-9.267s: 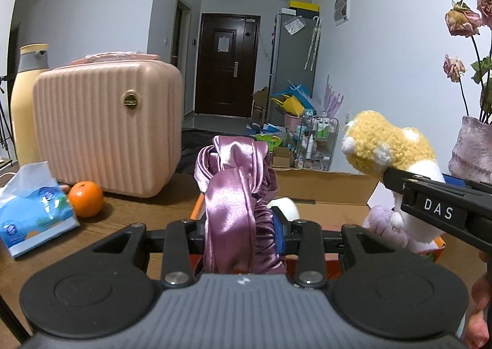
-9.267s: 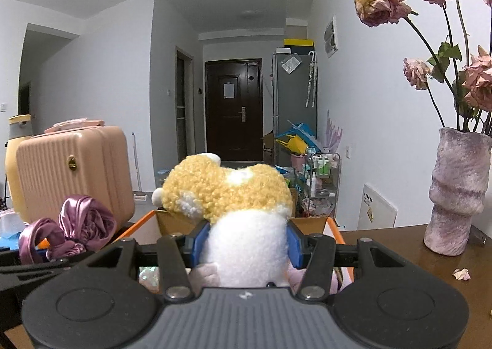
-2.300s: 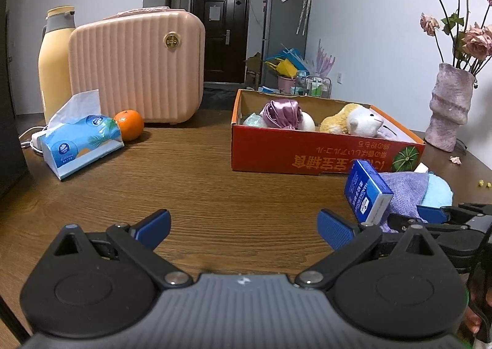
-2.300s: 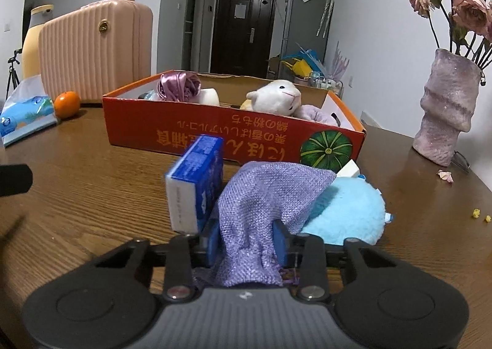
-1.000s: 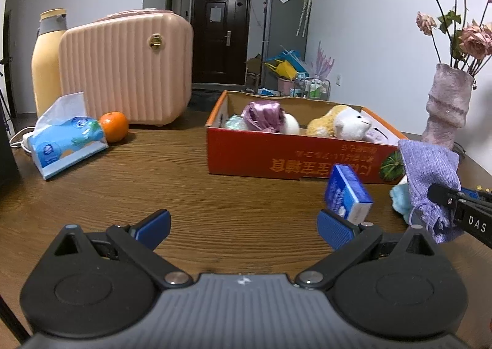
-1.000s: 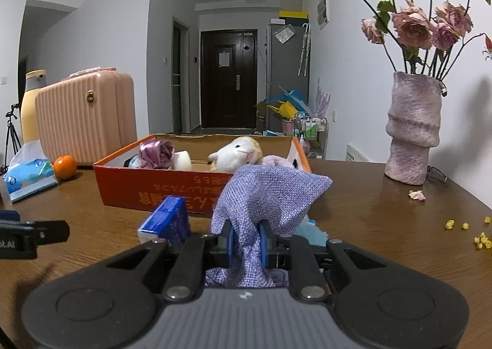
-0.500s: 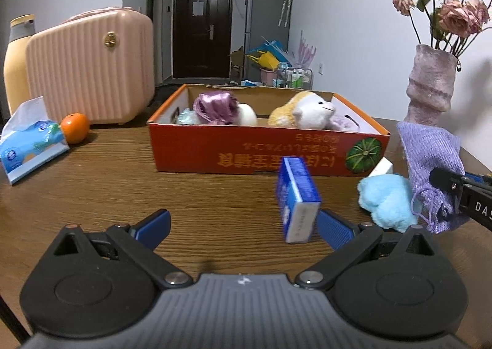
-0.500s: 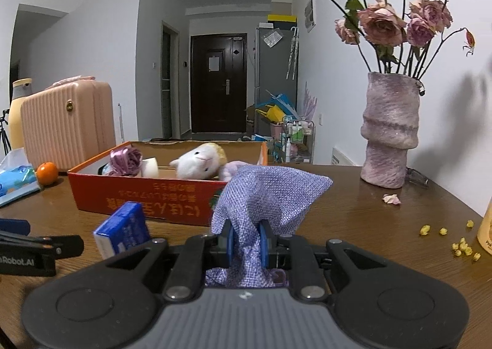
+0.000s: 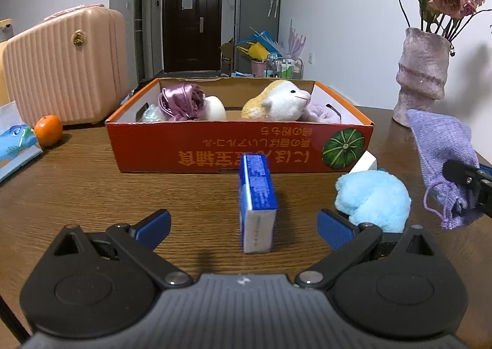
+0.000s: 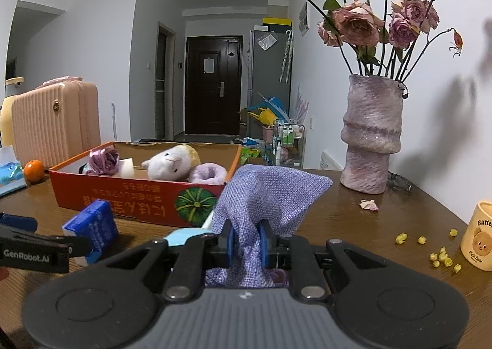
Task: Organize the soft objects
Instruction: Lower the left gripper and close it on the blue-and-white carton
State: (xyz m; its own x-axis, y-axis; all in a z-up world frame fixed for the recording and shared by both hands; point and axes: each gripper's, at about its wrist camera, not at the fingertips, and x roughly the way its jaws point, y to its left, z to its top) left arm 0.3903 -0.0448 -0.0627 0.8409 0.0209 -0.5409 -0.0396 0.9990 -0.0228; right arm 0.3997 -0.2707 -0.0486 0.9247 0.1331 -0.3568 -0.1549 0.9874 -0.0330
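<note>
My right gripper point(image 10: 247, 244) is shut on a lilac knitted drawstring pouch point(image 10: 264, 195) and holds it above the table; the pouch also shows at the right of the left wrist view point(image 9: 442, 152). My left gripper point(image 9: 243, 226) is open and empty, low over the table, with a blue and white carton point(image 9: 256, 198) standing between its fingers. A light blue plush point(image 9: 373, 199) lies by its right finger. The orange cardboard box point(image 9: 240, 146) holds a purple satin scrunchie point(image 9: 181, 101), a white and yellow plush sheep point(image 9: 276, 101) and a lilac fluffy ring point(image 10: 207, 175).
A pink ribbed case point(image 9: 64, 62), an orange point(image 9: 48, 134) and a tissue pack point(image 9: 15, 146) stand at the left. A purple vase with dried roses point(image 10: 372, 133) stands at the right. A cream mug point(image 10: 479, 235) and yellow crumbs point(image 10: 442, 256) lie on the table's right side.
My left gripper has moved right and forward, so the blue carton now stands between its open fingers. My right gripper has carried the pouch a little further right, still shut on it.
</note>
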